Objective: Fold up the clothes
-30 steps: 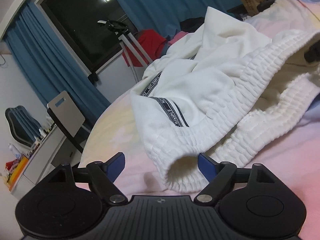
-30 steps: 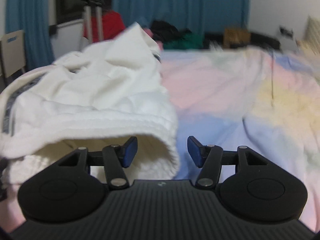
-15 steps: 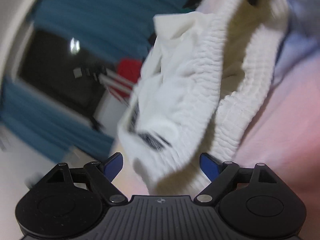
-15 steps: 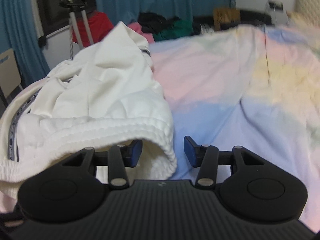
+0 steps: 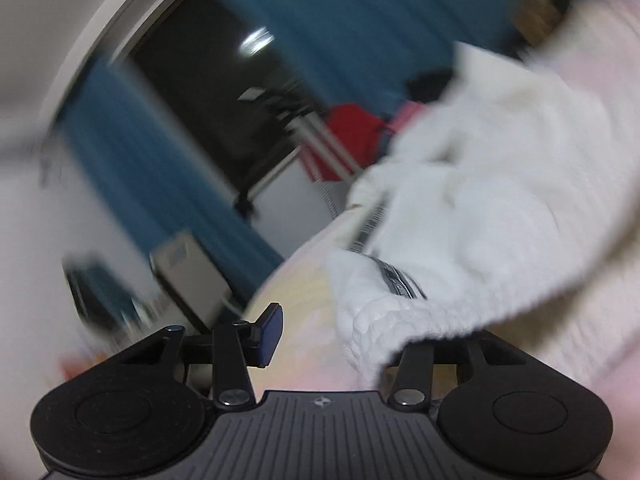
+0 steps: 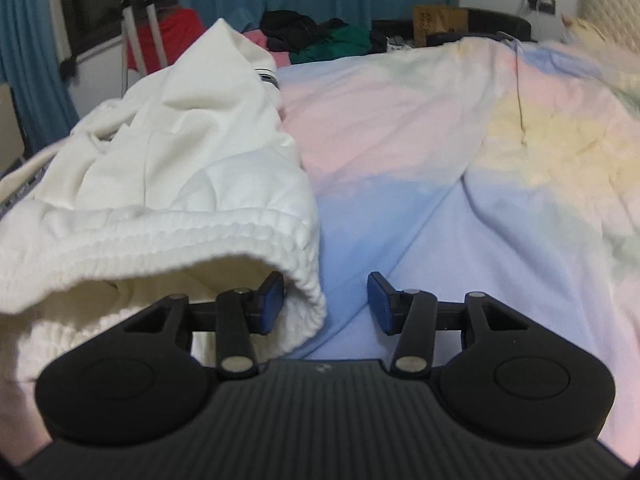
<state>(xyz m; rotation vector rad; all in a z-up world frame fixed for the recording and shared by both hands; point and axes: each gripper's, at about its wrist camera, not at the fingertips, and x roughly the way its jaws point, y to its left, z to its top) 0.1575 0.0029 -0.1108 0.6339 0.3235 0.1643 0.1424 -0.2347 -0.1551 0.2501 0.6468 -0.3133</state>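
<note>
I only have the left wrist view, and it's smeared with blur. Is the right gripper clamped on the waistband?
Observer: No. The right gripper is open, with the waistband edge between its fingers.
Operator: Which finger is inside the opening?
Observer: Its left pad sits inside; the other pad is over the blue sheet.
Operator: Anything beyond the garment?
Observer: A dark and green clothes pile lies at the bed's far edge.
</note>
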